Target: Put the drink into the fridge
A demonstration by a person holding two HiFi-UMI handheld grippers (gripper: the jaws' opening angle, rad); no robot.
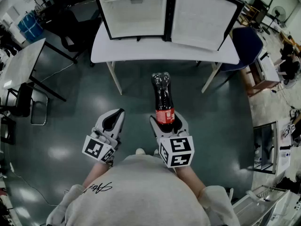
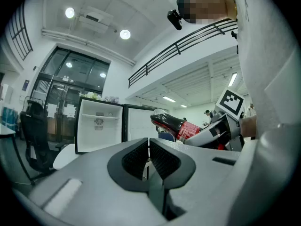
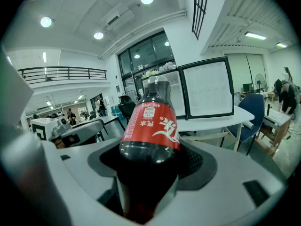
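Jaws: right gripper (image 1: 166, 120) clamped on cola bottle (image 1: 162, 95); left gripper (image 1: 114, 120) pinched together, empty. I read bottle's long axis aimed straight ahead at open mini fridge (image 1: 134, 13).

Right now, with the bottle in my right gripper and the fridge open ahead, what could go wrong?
1. The right gripper clamps the bottle near its base, so the long front end may sag or slip.
2. The cap leads, so it could knock the table edge or the open fridge door before reaching the fridge.
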